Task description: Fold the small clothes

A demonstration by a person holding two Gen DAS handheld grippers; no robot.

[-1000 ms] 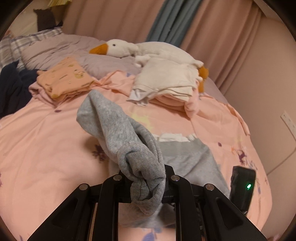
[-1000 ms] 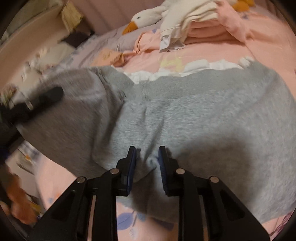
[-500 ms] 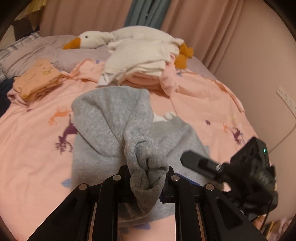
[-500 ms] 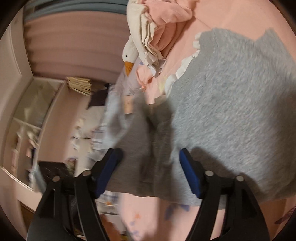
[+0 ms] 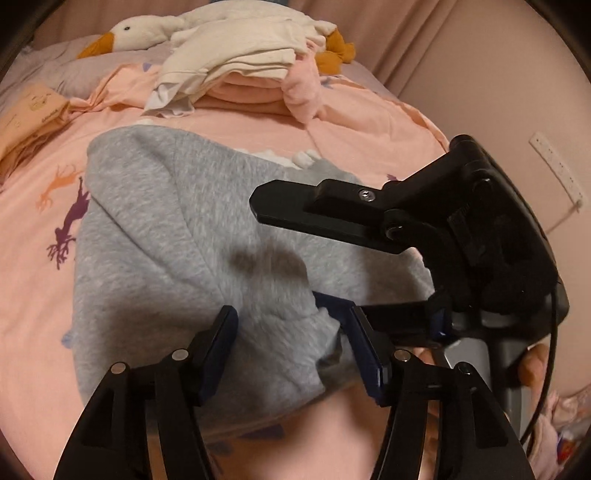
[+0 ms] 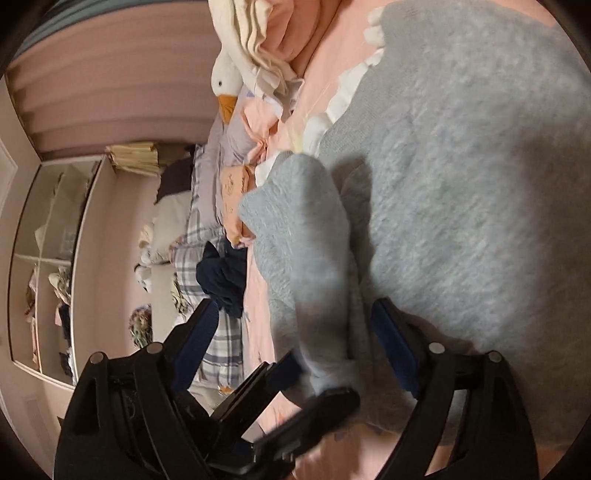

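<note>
Sweater [image 5: 177, 236] folded on bed; both tongs open.

Left hand-held gripper [image 5: 291, 343] and right hand-held gripper [image 6: 295, 332] both gape wide, close together.

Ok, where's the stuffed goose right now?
In the left wrist view the stuffed goose lies at the far end of the bed, top left, its body under a pile of folded clothes, beyond the grey sweater.
</note>
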